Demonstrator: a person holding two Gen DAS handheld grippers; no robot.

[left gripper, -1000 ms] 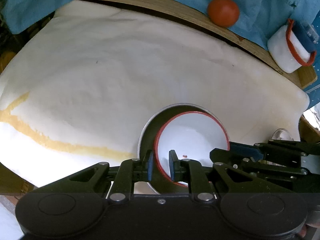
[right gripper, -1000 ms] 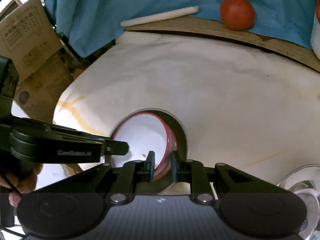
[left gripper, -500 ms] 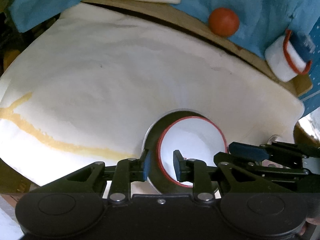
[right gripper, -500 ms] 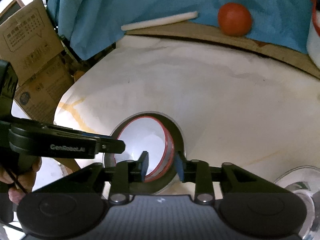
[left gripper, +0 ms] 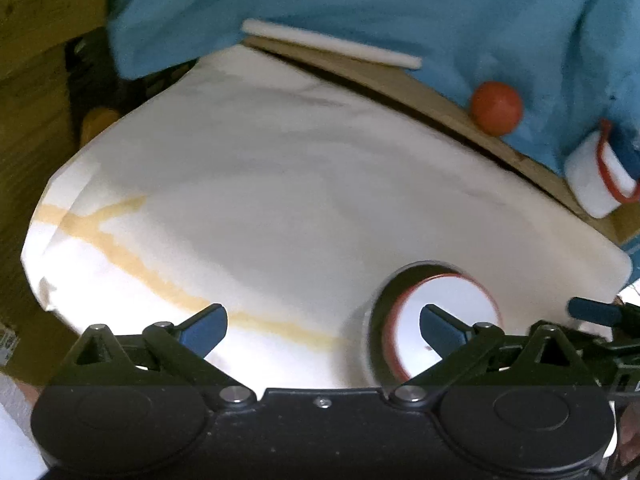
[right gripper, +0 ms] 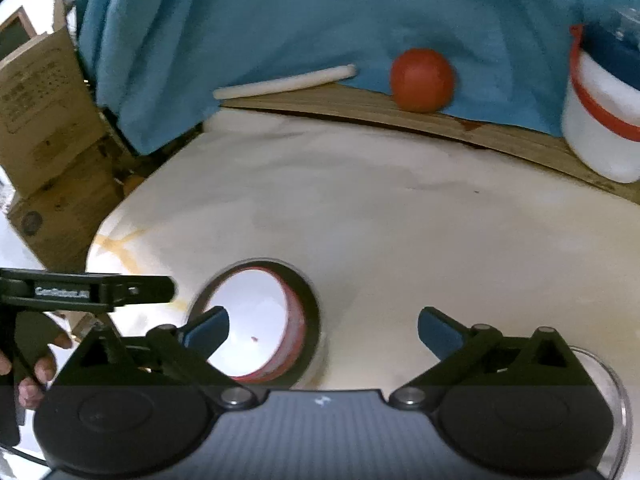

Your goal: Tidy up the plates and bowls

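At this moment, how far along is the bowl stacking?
Done: the red-rimmed white bowl sits nested inside the metal bowl on the white cloth. In hand: nothing; the left gripper and right gripper have both just been opening and hold nothing. Left: a glass dish at the right edge is unstacked.

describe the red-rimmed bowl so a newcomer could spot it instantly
Start at the white cloth covering the table, then look to its near edge by the grippers. The red-rimmed bowl sits nested inside a grey metal bowl. It is the only white dish with a thin red rim there.
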